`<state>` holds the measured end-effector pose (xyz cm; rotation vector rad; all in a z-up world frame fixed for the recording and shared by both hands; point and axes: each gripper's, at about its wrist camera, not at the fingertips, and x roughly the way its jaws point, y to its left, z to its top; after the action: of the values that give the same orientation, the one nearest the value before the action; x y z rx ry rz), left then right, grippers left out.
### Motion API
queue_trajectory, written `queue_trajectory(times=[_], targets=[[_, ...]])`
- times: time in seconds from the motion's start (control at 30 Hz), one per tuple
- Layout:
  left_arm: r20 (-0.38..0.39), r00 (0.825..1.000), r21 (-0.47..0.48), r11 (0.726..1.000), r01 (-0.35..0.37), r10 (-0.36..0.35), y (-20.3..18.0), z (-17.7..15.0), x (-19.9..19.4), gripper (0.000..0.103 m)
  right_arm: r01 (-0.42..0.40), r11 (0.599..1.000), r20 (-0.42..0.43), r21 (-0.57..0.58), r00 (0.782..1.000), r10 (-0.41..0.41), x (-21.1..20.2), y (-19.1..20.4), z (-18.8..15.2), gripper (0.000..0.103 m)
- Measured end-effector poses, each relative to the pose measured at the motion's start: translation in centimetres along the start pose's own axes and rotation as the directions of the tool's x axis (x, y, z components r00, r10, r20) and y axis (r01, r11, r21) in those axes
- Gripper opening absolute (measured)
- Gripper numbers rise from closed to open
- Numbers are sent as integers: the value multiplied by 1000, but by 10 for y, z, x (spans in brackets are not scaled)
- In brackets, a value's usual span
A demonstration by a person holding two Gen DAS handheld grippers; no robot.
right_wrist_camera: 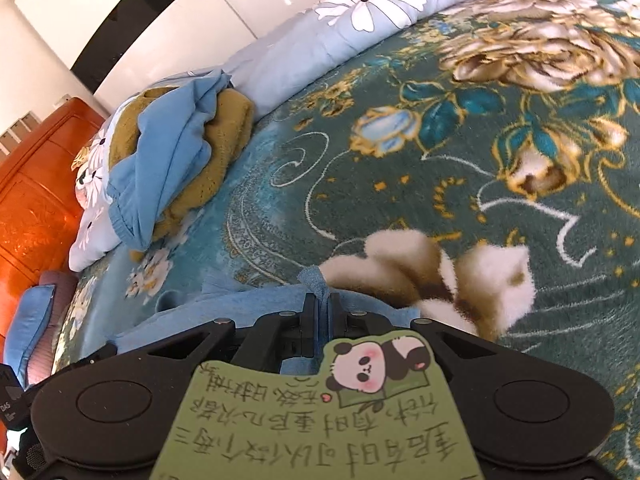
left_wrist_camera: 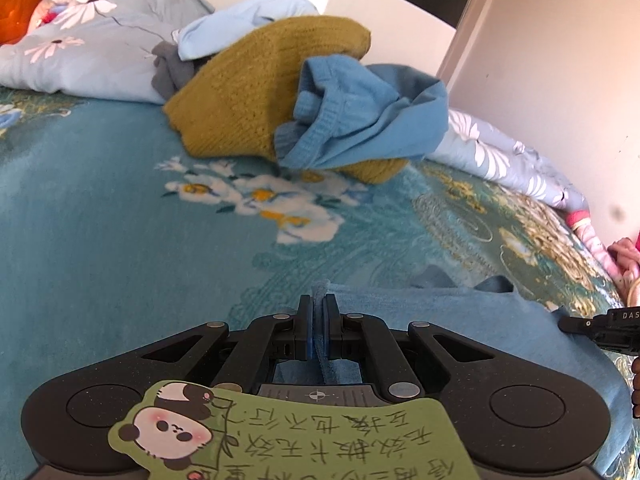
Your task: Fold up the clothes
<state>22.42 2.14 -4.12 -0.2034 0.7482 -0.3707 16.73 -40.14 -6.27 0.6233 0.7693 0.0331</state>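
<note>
pinching the blue garment (left_wrist_camera: 460, 320) — left gripper (left_wrist_camera: 319, 308) and right gripper (right_wrist_camera: 321, 306) both clamped on its edge.

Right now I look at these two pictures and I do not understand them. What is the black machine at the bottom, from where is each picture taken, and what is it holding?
There is no robot here. A person holds a hand tool with two jaws in each hand, and a wide-angle camera on each tool looks forward along the jaws. One picture comes from the left gripper, the other from the right gripper. The green panda notes are only stickers on the tools.

The surface is a bed with a teal flowered blanket. Both tools are shut on an edge of the same light blue garment, which lies flat in front of them. Farther back waits a pile of clothes: a mustard knit sweater with a blue garment on top, beside a pale flowered quilt.
</note>
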Motion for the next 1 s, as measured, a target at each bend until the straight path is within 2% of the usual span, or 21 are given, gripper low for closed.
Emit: queue_trajectory(times=[0.1, 0.13, 0.2, 0.23, 0.27, 0.3, 0.33, 0.43, 0.47, 0.5, 0.57, 0.67, 0.73, 0.8, 0.87, 0.9, 0.97, 1.0], targets=[[12, 1000, -27, 1000, 1, -1, -1, 3, -9, 4, 21, 1000, -4, -13, 1000, -21, -2, 6, 2, 7], [16, 1000, -34, 999, 2, -1, -2, 4, -12, 5, 24, 1000, 1, -18, 1000, -24, -4, 8, 3, 10], [21, 1000, -46, 999, -1, 2, -2, 7, -22, 14, 27, 1000, 18, -16, 999, -26, -12, 11, 4, 13], [25, 1000, -49, 999, -8, 10, -1, 7, -28, 26, 25, 1000, 28, -14, 999, -25, -17, 12, 4, 13], [30, 999, -51, 999, -16, 18, -1, 7, -35, 46, 23, 1000, 39, -14, 999, -22, -24, 13, 4, 15], [37, 999, -58, 998, -19, 21, 0, 6, -42, 57, 23, 1000, 50, -16, 998, -22, -32, 13, 3, 17], [44, 999, -67, 998, -20, 23, 0, 6, -49, 77, 27, 999, 61, -19, 998, -25, -40, 12, 1, 24], [67, 997, -112, 993, 40, -33, 1, -3, -71, 84, 37, 999, 89, -3, 995, -37, -66, 6, -12, 43], [66, 996, -125, 990, 61, -53, -1, -7, -76, 93, 29, 999, 84, 12, 996, -30, -71, 4, -19, 45], [68, 995, -131, 988, 78, -70, -5, -11, -80, 95, 15, 999, 74, 28, 997, -17, -75, 1, -26, 45], [69, 992, -114, 987, 114, -107, -18, -20, -87, 96, -9, 998, 58, 58, 998, 5, -80, -4, -43, 50], [64, 984, -65, 984, 168, -164, -45, -30, -87, 95, -26, 994, 45, 102, 999, 22, -79, -7, -59, 51], [26, 980, -55, 978, 199, -198, -61, -34, -78, 91, -39, 990, 43, 136, 999, 34, -74, -7, -65, 51], [-23, 976, -50, 975, 216, -218, -77, -39, -63, 76, -46, 987, 43, 152, 998, 40, -69, -5, -67, 51], [-59, 971, -42, 973, 229, -231, -91, -42, -50, 52, -56, 984, 39, 167, 998, 50, -63, -3, -70, 50], [-75, 970, -41, 973, 229, -231, -96, -44, -44, 48, -58, 983, 36, 172, 998, 53, -61, -3, -72, 50], [-105, 969, -50, 974, 219, -224, -104, -51, -36, 28, -70, 979, 41, 191, 997, 63, -58, -3, -73, 44], [-112, 969, -53, 975, 216, -220, -106, -53, -32, 26, -79, 976, 42, 205, 997, 71, -57, -4, -74, 41]])
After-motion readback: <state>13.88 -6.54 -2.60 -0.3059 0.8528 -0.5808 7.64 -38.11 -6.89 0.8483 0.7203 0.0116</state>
